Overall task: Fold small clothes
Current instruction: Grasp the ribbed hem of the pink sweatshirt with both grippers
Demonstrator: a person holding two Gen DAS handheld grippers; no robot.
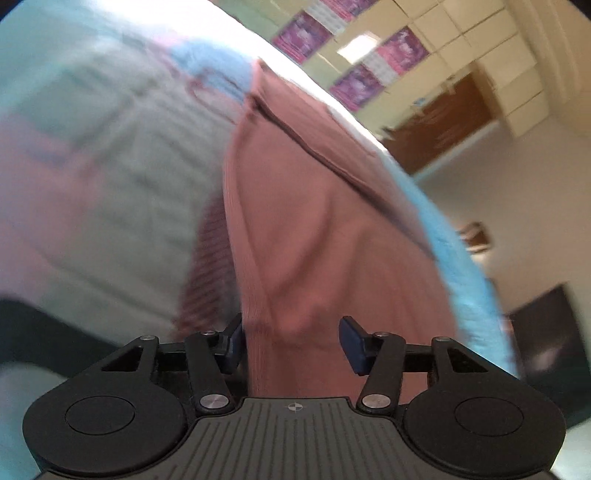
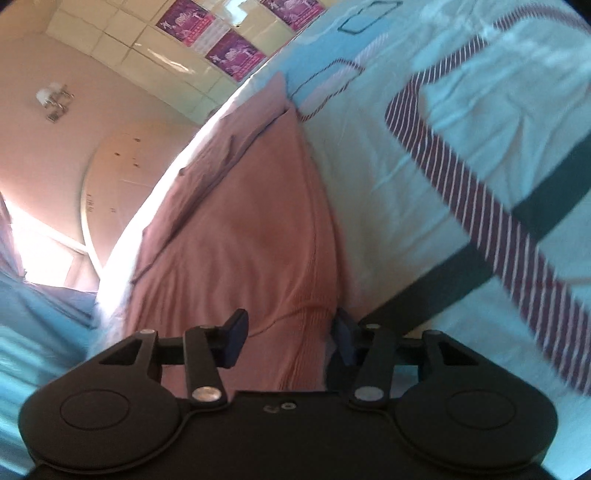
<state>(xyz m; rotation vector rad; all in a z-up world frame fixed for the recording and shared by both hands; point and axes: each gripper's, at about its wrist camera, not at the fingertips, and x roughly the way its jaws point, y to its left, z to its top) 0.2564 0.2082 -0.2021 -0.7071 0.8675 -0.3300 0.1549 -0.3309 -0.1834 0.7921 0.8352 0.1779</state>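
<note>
From my remote seat, both wrist cameras look down along the fingers at a pinkish-brown ribbed garment (image 1: 295,206) spread on a bed under a pale blue bedsheet (image 2: 424,155) patterned with striped maroon and dark green bands.

On my left gripper (image 1: 291,343), the cloth rises up between the two blue-padded fingers (image 1: 351,341). Its folded edge runs against the finger on the left of the picture, while the finger on the right stands clear of the fabric (a visible gap there). The fingers are half spread, and I cannot tell whether they are pinching the cloth at all.

On my right gripper (image 2: 290,341), the mirror of that: the garment's ribbed edge sits between the fingers, bunched close against the finger on the right of the picture, with the finger on the left (image 2: 234,341) just off the surface. Again half spread, again no grip that I can confirm.

The garment stretches away from both grippers toward the far edge of the bed, creased along that side, where a lighter mauve part of it (image 2: 240,122) lies folded near the mattress edge. Beyond the bed, purple posters (image 1: 306,35) hang on a tiled wall. The left view is heavily blurred.
</note>
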